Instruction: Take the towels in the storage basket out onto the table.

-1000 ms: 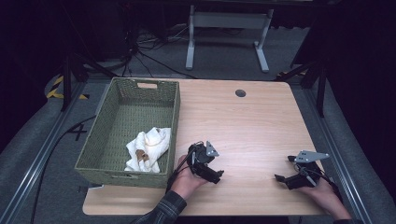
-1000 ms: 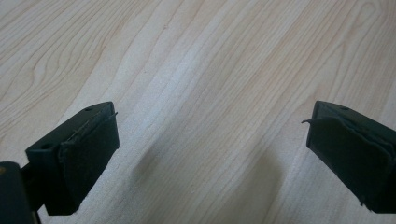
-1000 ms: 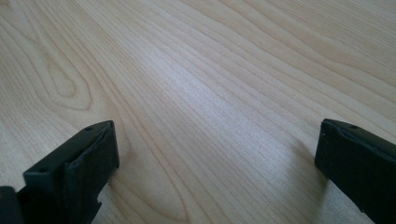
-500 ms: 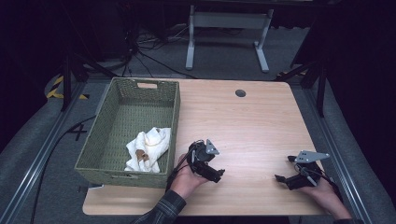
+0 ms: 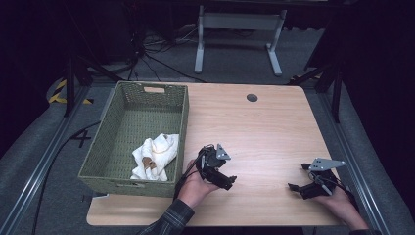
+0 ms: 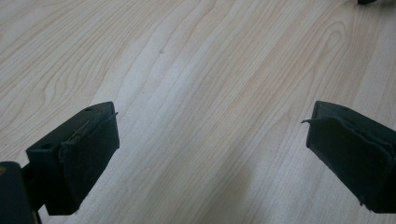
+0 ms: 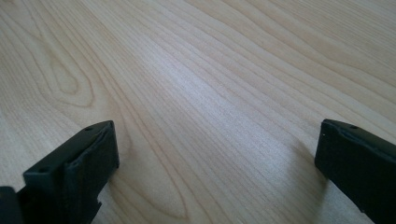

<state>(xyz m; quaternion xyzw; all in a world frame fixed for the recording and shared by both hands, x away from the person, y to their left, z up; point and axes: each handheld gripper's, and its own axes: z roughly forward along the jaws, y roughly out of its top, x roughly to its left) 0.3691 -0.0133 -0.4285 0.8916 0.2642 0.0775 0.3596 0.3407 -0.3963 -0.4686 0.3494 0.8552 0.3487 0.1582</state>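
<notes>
While both rest on the table (image 5: 274, 122), left gripper (image 5: 230, 181) and right gripper (image 5: 292, 187) gape wide, holding nothing. Cloth (image 5: 154, 155) lies in basket (image 5: 182, 128).

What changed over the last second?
Almost nothing. The right gripper may have shifted a touch toward the table's near edge; too slight to be sure. The left gripper stayed beside the basket, both sets of jaws stayed open and empty, and the cloth stayed in the basket.

A high camera looks forward and down over the whole worktop (image 5: 264, 127); two low cameras ride on the tongs — both very close to that same bare wood.
</notes>
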